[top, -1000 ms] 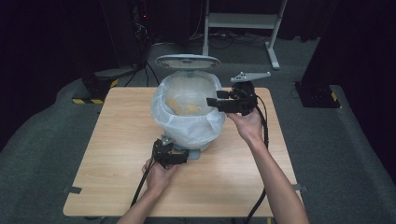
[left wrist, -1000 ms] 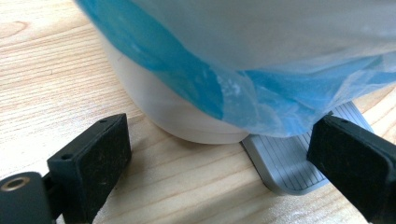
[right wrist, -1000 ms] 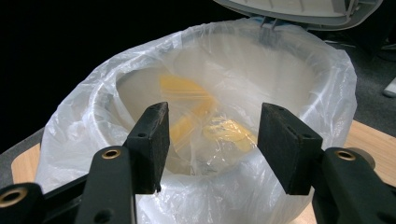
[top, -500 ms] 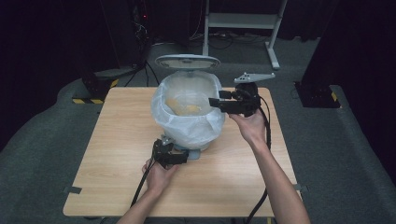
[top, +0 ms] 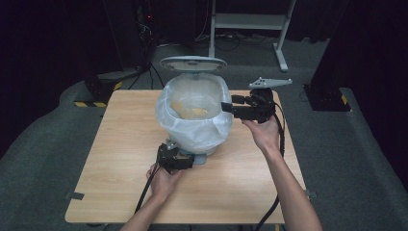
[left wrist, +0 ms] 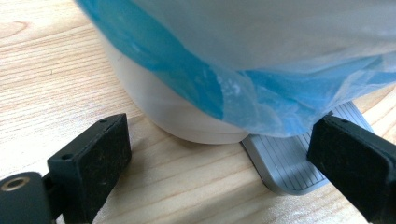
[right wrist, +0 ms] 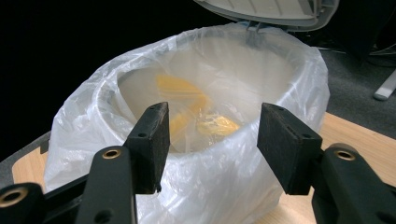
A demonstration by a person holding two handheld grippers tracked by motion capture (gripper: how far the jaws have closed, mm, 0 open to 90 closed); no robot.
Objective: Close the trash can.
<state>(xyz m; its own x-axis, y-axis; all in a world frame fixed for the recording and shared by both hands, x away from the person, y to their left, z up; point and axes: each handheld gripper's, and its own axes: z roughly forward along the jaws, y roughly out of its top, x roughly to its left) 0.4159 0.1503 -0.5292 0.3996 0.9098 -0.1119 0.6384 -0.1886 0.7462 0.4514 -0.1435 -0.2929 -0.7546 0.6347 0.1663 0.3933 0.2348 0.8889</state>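
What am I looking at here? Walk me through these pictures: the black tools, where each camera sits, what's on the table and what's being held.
A person sits at a wooden table and holds a hand tool with two black jaws in each hand. The high view looks down from above. The other two pictures come from cameras riding on the tools.

On the table stands a small white pedal bin, its lid up, lined with a thin plastic bag. Something yellow lies inside.

The left gripper sits low by the bin's base, jaws apart, beside the grey foot pedal. The right gripper is level at the bin's rim, jaws open, facing the bag. Neither holds anything.
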